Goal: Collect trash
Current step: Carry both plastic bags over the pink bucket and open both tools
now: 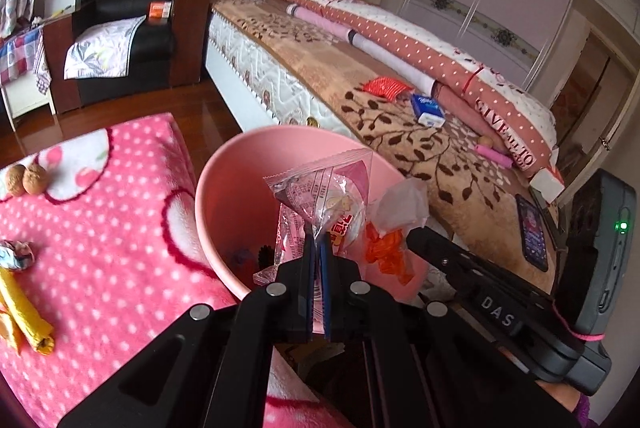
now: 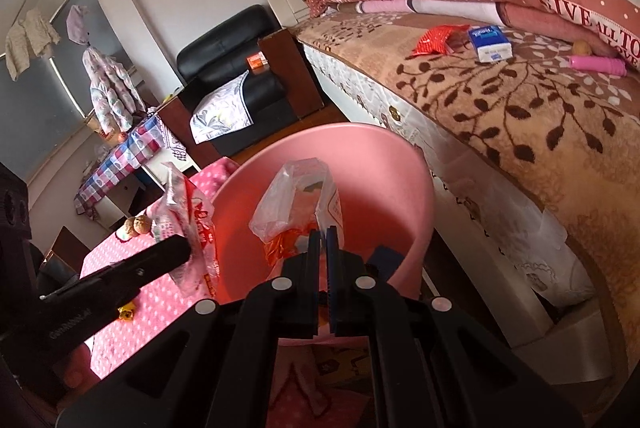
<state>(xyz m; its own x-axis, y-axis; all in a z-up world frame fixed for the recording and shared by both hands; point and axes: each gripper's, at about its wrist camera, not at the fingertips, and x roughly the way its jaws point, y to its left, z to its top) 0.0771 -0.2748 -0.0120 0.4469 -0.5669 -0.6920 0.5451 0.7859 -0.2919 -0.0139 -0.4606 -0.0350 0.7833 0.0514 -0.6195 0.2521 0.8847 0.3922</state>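
Since both wrappers hang over the pink bin (image 1: 224,187) (ready to drop), the left gripper (image 1: 319,240) pinches a clear snack wrapper (image 1: 320,187); the right gripper (image 2: 324,240) pinches a crumpled plastic bag (image 2: 288,199).

The pink bin's (image 1: 224,195) bottom is shadowed; small dark items there cannot be identified. The left gripper's body hides the bin's near rim. The yellow wrapper (image 1: 24,312) runs off the left-wrist view's edge.

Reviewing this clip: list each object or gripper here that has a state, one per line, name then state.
left gripper: shut on pink snack wrapper, above the bin
right gripper: shut on clear and orange wrapper, above the bin
pink bin: upright, open-topped
yellow wrapper: lying on pink blanket, uncollected
walnuts: on the blanket
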